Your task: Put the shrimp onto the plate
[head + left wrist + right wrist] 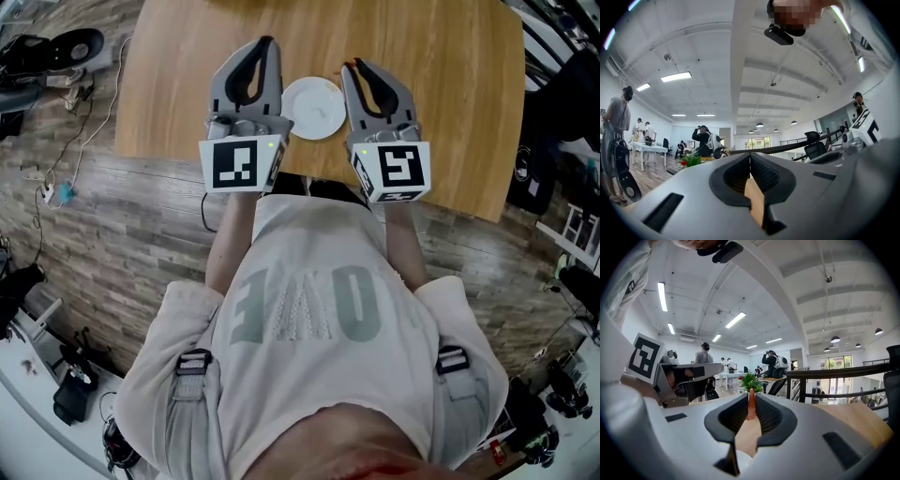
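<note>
Over table (441,84), pinches likely light, slippery shrimp (751,405) in right claw (357,66), best gripped mid-body, with left claw (265,43) pressed together.

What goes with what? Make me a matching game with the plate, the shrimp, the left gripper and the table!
Things:
1. plate
2. shrimp
3. left gripper
4. table

Clues:
A. pinched in the fingers of the right gripper
B. brown and wooden
C. white and round, lying between the two grippers
D. fingers closed together, holding nothing

Pairs: 1-C, 2-A, 3-D, 4-B
</note>
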Action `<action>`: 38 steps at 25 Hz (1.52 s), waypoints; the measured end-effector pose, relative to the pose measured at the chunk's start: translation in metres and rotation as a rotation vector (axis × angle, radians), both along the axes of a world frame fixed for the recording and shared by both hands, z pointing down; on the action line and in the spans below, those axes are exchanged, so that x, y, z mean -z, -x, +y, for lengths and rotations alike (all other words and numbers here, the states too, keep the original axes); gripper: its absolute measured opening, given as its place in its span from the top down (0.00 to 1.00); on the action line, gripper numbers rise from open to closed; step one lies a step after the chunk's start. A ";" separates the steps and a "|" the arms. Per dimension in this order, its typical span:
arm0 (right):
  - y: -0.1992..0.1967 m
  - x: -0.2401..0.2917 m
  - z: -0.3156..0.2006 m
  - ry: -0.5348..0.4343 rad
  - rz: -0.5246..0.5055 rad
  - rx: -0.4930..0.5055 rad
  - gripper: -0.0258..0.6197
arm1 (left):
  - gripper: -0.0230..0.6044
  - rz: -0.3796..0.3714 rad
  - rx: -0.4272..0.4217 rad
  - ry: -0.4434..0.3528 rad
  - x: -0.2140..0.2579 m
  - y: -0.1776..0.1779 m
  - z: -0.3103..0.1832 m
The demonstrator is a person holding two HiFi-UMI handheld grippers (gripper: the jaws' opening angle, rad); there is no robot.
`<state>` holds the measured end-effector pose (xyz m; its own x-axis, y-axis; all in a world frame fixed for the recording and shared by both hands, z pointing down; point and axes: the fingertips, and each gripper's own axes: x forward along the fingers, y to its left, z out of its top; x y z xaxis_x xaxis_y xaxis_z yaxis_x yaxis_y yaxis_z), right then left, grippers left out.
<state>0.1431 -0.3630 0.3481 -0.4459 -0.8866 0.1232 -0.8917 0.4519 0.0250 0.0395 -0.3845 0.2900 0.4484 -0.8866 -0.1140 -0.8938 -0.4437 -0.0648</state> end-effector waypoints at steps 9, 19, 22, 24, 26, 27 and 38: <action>0.027 -0.011 -0.013 0.023 0.083 0.068 0.87 | 0.95 0.022 0.009 -0.012 0.003 0.021 -0.014; 0.049 -0.042 -0.019 0.116 0.107 0.105 0.87 | 0.95 0.013 -0.022 0.002 -0.003 0.027 -0.020; 0.058 -0.061 -0.016 0.154 0.121 0.134 0.87 | 0.95 0.015 -0.032 0.017 -0.009 0.027 -0.020; 0.064 -0.074 -0.015 0.184 0.134 0.150 0.87 | 0.95 0.016 -0.033 0.027 -0.012 0.028 -0.020; 0.069 -0.088 -0.012 0.217 0.152 0.161 0.87 | 0.95 0.022 -0.032 0.035 -0.014 0.030 -0.020; 0.071 -0.095 -0.010 0.233 0.161 0.164 0.87 | 0.95 0.023 -0.031 0.040 -0.016 0.032 -0.020; 0.080 -0.168 0.015 0.450 0.261 0.231 0.87 | 0.95 0.004 -0.034 0.062 -0.026 0.033 -0.024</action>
